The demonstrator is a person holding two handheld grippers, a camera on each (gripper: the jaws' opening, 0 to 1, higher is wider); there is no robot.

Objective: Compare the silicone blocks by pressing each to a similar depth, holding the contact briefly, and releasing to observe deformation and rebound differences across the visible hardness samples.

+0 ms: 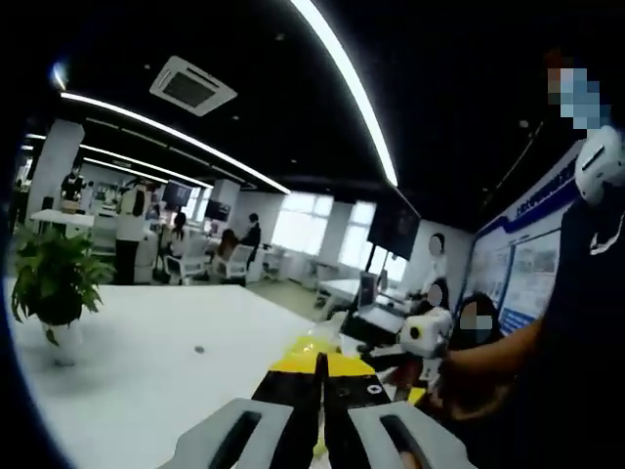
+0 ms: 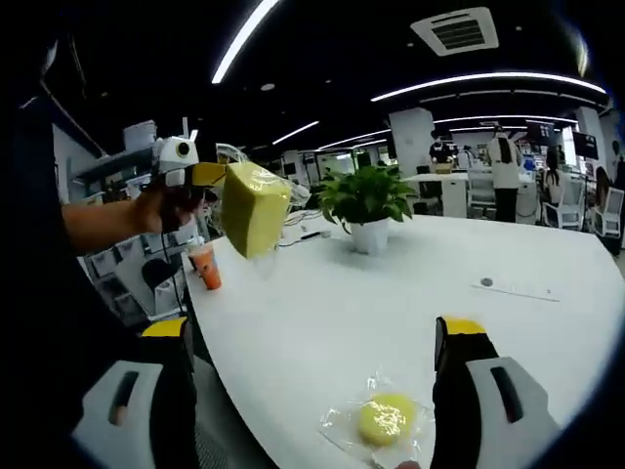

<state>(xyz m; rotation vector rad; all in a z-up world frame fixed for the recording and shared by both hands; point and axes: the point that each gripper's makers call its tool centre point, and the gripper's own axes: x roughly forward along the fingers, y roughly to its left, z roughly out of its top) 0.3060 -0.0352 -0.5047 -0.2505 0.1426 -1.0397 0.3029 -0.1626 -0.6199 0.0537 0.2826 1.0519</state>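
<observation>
A yellow silicone block (image 2: pixel 254 207) wrapped in clear film hangs in the air above the white table's (image 2: pixel 322 293) left edge. My left gripper (image 2: pixel 215 176), held by a hand, is shut on the block's near side. In the left gripper view its jaws stand almost together, with the block's pale yellow wrap (image 1: pixel 314 348) at their yellow tips. My right gripper (image 2: pixel 312 327) is open low over the table. A round yellow sample (image 2: pixel 384 418) in a clear bag lies between its jaws, nearer the right one, touching neither.
A potted plant (image 2: pixel 366 200) (image 1: pixel 54 278) stands on the table, and an orange cup (image 2: pixel 205 266) sits near the table's left edge. A person's sleeve and arm (image 1: pixel 576 322) are close on the right. Desks, chairs and people stand further back.
</observation>
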